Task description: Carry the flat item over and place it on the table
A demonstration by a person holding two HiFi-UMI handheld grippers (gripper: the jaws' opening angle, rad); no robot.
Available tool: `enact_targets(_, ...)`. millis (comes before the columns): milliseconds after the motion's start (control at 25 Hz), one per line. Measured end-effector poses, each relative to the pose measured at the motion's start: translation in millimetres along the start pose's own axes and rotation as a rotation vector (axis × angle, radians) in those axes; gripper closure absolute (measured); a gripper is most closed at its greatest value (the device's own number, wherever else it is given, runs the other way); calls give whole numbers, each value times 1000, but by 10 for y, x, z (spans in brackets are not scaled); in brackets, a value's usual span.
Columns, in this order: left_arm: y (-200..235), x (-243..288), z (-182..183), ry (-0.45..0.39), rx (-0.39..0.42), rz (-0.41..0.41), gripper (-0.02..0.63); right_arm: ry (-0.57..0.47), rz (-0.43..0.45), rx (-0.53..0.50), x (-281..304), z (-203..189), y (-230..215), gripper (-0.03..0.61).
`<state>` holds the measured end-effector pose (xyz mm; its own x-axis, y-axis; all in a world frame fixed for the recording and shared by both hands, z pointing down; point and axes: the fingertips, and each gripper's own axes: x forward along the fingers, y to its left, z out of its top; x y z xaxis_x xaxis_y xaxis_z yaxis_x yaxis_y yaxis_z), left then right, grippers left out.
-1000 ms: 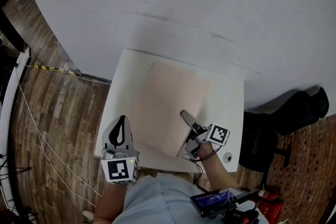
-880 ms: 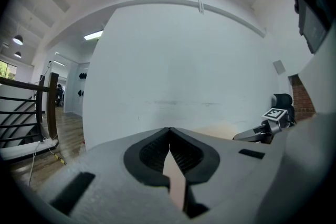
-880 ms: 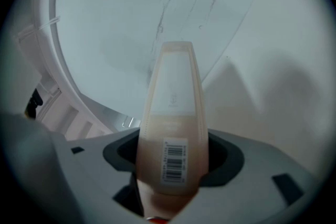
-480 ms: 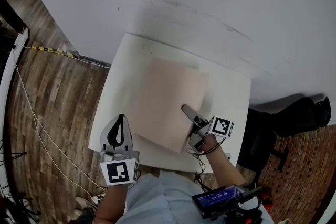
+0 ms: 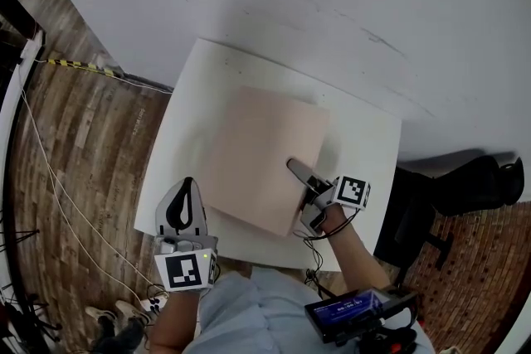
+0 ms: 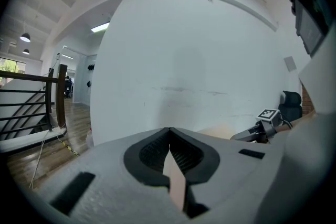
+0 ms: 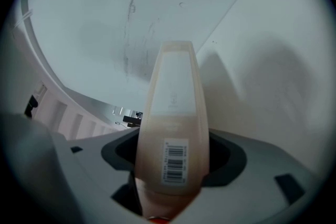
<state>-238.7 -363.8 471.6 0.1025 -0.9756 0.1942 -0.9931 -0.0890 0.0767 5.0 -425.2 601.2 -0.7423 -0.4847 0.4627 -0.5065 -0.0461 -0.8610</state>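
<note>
right tool (image 5: pixel 295 172) opening, flat item (image 5: pixel 257 149) between jaws, now farther onto table (image 5: pixel 365 153)

One table (image 5: pixel 365 145). One board (image 5: pixel 261 149) lies on it, reaching from mid-table to the near edge. One barcode label (image 7: pixel 175 161) on the board. Two grippers: the left gripper (image 5: pixel 187 185) by the near-left corner, and the right gripper (image 5: pixel 294 170) at the near edge, its jaws opening with the board between them. Two marker cubes: left cube (image 5: pixel 186 269), right cube (image 5: pixel 351 191). One chair (image 5: pixel 465 186) beyond the right edge.
</note>
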Motion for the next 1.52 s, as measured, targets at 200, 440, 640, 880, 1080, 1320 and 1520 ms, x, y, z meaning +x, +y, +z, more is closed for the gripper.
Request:
enact_targets(200, 18, 28, -17, 8, -5, -6, 604, 6, 22, 10, 22, -7, 19, 249)
enact_targets(440, 37, 48, 5, 11, -4, 1, 604, 20, 38, -11, 102, 11, 37, 236)
enact_targets(640, -11, 70, -4, 18, 0, -9, 604, 16, -15, -57, 60, 37, -28, 212)
enact_targets(880, -19, 90, -8, 23, 2, -13, 604, 29, -55, -114, 76, 45, -42, 192)
enact_targets(1080, -33, 106, -5, 25, 4, -18, 604, 50, -93, -175, 64, 30, -54, 172)
enact_targets(1320, -51, 131, -9, 26, 7, -29, 604, 66, -177, -255, 35, 39, -127, 140)
enact_targets(1520, -73, 137, -15, 30, 7, -37, 604, 76, -203, -274, 9, 38, -167, 130)
